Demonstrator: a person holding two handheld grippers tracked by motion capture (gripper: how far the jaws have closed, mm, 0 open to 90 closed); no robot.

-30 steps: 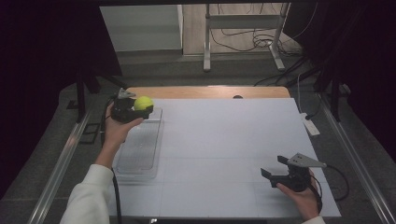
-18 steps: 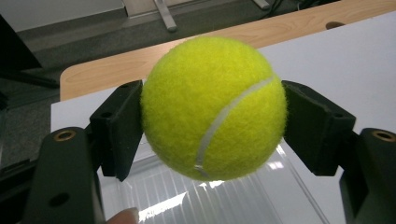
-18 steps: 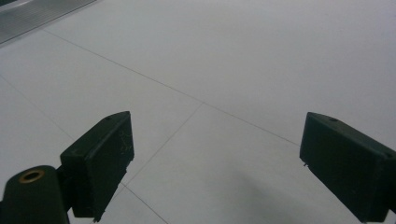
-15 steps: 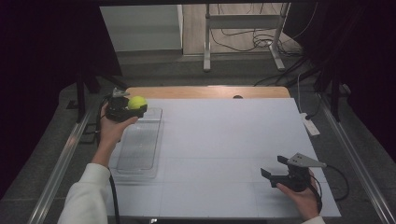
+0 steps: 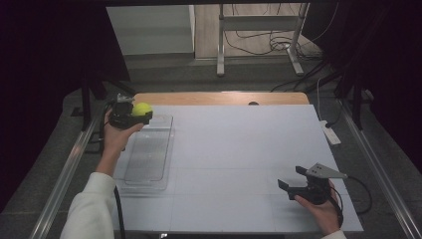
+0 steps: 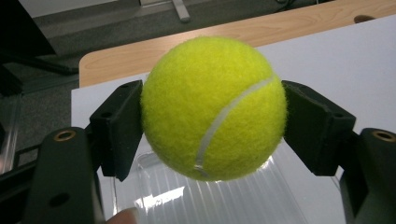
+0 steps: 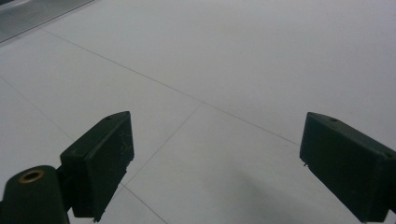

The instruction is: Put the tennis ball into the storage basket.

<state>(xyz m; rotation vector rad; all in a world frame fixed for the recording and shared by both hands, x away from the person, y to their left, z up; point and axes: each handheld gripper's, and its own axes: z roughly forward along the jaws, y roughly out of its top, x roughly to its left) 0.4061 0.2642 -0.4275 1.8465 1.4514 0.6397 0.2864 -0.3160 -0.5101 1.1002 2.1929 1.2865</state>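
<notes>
Since a sec ago you drifted the left gripper (image 5: 133,115) w/ the tennis ball (image 5: 142,109) slightly toward the far-left table (image 5: 239,149) corner. It pinched the ball, held above the clear tray's (image 5: 147,154) far end. Your right gripper (image 5: 293,180) sat near the table's front right, jaws spread, nothing btwn them.

clear tray (image 5: 149,159) at left, bare white table (image 5: 239,159) elsewhere

tennis ball (image 5: 142,108): 1 | clear tray (image 5: 148,154): 1 | grippers: 2, left gripper (image 5: 130,115), right gripper (image 5: 293,182) | table (image 5: 239,169): 1
</notes>
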